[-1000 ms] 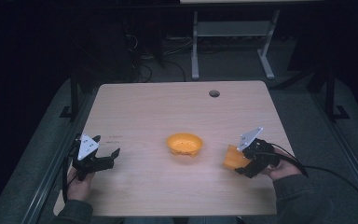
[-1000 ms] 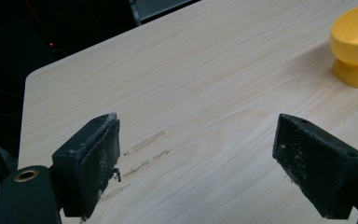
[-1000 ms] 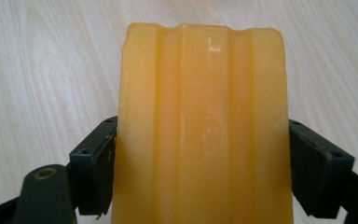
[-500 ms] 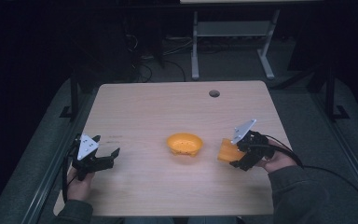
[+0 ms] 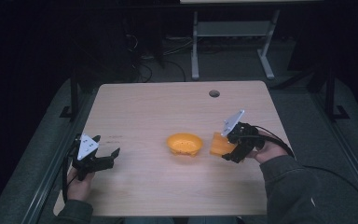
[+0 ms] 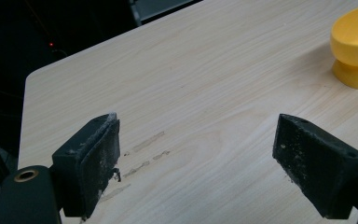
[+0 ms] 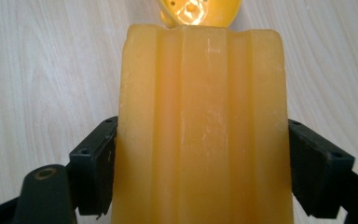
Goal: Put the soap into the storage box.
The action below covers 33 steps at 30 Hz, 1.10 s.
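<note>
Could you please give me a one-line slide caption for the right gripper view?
Right tongs clamp a ridged orange block, aimed at the yellow bowl on the table.

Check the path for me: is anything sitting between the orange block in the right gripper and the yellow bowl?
Nothing visible. The right gripper holds the orange block just right of the yellow bowl, with bare table between them. In the right gripper view the bowl sits straight past the block's far end. The left gripper is open, well off to the left.

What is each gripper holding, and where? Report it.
The right gripper clamps the orange ridged block across its two long sides, near its lower end. The left gripper holds nothing.
</note>
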Each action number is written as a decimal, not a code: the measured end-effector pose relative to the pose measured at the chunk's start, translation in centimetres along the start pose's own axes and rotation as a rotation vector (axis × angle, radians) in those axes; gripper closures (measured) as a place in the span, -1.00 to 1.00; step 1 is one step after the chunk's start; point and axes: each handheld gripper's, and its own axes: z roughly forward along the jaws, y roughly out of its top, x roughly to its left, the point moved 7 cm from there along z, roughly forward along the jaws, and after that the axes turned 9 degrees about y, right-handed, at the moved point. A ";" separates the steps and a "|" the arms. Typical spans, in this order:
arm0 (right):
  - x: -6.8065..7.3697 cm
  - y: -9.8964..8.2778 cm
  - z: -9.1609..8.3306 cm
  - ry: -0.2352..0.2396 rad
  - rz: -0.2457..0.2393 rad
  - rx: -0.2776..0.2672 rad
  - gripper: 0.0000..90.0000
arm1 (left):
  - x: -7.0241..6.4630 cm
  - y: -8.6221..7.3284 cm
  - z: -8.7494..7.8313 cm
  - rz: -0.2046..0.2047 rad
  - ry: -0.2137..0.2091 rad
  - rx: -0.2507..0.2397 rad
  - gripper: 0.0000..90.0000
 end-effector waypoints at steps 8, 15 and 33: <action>-0.8 1.5 0.2 0.005 -0.019 0.006 -0.54 | 0.0 0.0 0.0 0.001 0.001 -0.001 -0.69; -1.2 2.6 0.5 0.017 -0.028 0.016 -0.54 | 0.0 0.0 0.0 0.000 0.000 -0.003 -0.69; -2.1 5.8 1.7 0.038 -0.075 0.032 -0.54 | 0.0 0.1 0.0 -0.006 0.003 -0.010 -0.69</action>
